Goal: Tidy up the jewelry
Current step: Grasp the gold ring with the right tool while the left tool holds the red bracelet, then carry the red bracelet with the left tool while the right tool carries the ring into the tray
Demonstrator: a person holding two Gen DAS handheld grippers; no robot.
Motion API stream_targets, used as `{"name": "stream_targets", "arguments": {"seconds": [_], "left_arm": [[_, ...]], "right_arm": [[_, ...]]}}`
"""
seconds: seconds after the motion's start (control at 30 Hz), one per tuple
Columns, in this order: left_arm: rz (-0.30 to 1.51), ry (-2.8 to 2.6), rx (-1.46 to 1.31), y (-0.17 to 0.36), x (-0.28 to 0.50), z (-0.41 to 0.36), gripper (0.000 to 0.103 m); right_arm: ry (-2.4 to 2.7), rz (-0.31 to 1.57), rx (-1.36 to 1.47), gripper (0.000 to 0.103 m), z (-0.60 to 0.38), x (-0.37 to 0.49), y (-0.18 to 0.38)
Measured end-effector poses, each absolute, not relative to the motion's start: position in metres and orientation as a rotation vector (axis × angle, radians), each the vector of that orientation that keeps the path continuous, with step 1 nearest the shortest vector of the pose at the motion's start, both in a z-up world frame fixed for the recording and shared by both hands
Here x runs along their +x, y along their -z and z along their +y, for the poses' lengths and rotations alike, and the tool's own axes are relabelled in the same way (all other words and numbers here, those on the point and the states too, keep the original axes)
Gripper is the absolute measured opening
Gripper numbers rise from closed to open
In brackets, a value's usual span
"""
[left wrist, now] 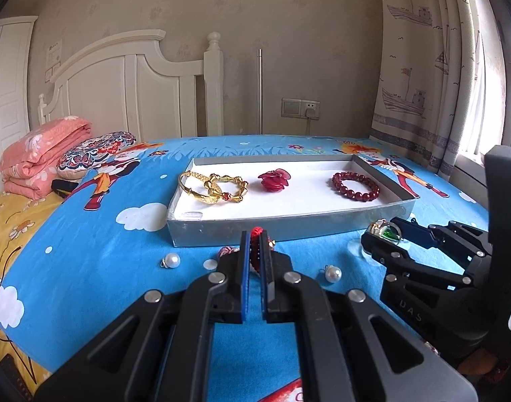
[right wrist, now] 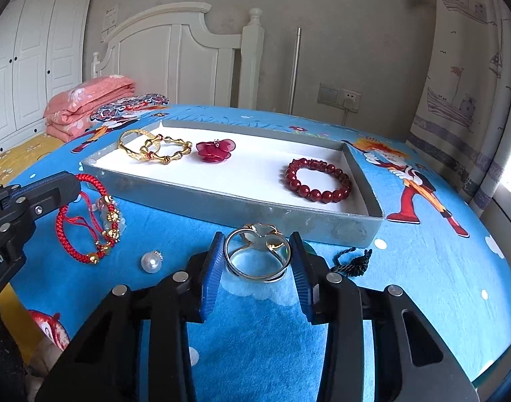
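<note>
A grey tray [left wrist: 289,226] [right wrist: 195,197] with a white floor sits on the blue bedspread. It holds gold bangles [left wrist: 212,187] [right wrist: 153,149], a red flower brooch [left wrist: 274,181] [right wrist: 217,150] and a dark red bead bracelet [left wrist: 356,187] [right wrist: 317,184]. My left gripper [left wrist: 254,238] [right wrist: 66,184] is shut on a red braided cord bracelet [left wrist: 255,254] [right wrist: 88,221] just in front of the tray. My right gripper [right wrist: 257,248] [left wrist: 383,231] is shut on a silver ring with a gold and green top [right wrist: 257,254] [left wrist: 384,229], held near the tray's front right.
Two pearl earrings [left wrist: 172,260] [left wrist: 332,273] lie on the spread; one pearl [right wrist: 151,261] shows in the right wrist view. A dark cord knot [right wrist: 354,261] lies right of the ring. Folded pink quilt [left wrist: 37,157], patterned pillow [left wrist: 94,150] and white headboard [left wrist: 138,77] stand at far left.
</note>
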State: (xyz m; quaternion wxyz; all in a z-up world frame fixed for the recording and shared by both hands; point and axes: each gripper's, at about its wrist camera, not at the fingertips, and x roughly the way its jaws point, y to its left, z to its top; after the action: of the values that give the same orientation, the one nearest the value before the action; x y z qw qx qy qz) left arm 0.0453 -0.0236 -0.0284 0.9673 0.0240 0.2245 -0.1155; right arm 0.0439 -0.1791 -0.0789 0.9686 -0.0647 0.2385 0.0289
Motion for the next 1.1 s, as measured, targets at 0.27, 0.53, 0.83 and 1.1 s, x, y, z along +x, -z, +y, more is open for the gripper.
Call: {"name": "stream_targets", "arguments": {"seconds": [0.27, 0.53, 0.83, 1.1], "left_arm": [[0.417, 0.238, 0.060, 0.023, 0.033, -0.026, 0.005], [0.360, 0.217, 0.082, 0.011, 0.019, -0.029, 0.005], [0.335, 0.215, 0.092, 0.001, 0.017, -0.030, 0.005], [0.329, 0.193, 0.076, -0.015, 0.034, -0.030, 0.005]], "right_arm": [[-0.058, 0.402, -0.143, 0.038, -0.182, 0.009, 0.059], [-0.049, 0.351, -0.145, 0.038, -0.180, -0.006, 0.047], [-0.042, 0.341, -0.135, 0.038, -0.182, -0.006, 0.040], [-0.034, 0.335, -0.126, 0.038, -0.183, 0.005, 0.028]]}}
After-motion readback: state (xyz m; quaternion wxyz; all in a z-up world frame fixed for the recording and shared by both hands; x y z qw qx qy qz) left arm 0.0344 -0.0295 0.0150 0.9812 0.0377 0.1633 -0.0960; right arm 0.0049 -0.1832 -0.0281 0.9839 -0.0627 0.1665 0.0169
